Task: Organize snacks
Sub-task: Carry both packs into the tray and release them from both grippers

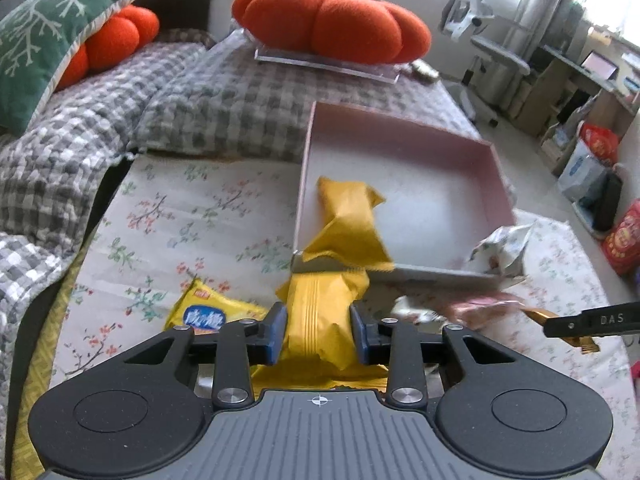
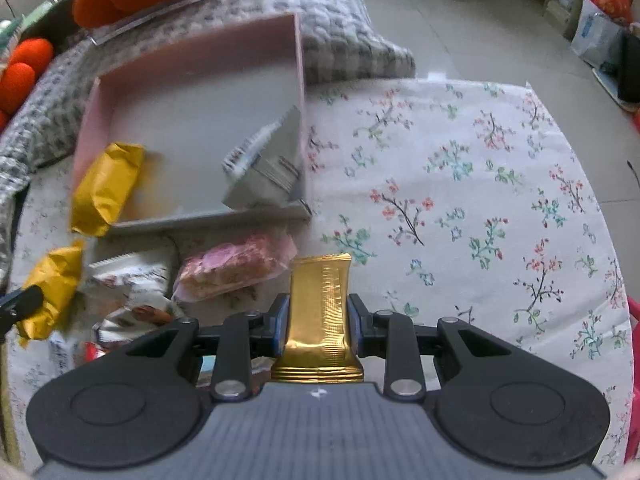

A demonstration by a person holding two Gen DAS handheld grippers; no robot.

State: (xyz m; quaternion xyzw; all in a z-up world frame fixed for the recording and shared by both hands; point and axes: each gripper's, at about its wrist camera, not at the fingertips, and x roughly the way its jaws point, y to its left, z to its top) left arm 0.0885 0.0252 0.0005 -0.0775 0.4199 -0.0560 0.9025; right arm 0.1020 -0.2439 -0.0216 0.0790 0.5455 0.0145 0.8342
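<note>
Snacks in crinkled wrappers lay on the floral surface [image 2: 460, 184] beside a pink box [image 1: 496, 168]. Left gripper [image 1: 319, 332] fingers clamped a yellow pack [image 1: 320, 316]; right gripper [image 2: 319, 320] fingers clamped a glossy gold bar [image 2: 320, 304].

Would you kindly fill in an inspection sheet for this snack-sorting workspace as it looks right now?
Surface: floral tablecloth, beside a checked blanket.
Job's things: pink box holds a yellow packet and a white packet; a pink snack and other wrappers lie loose in front of it.
Clutter: orange pumpkin cushion, green pillow.
Grippers: left gripper shut on a yellow wrapper; right gripper shut on a gold sachet.
Cables: nothing seen.
Surroundings: office chair, bags on the floor.
</note>
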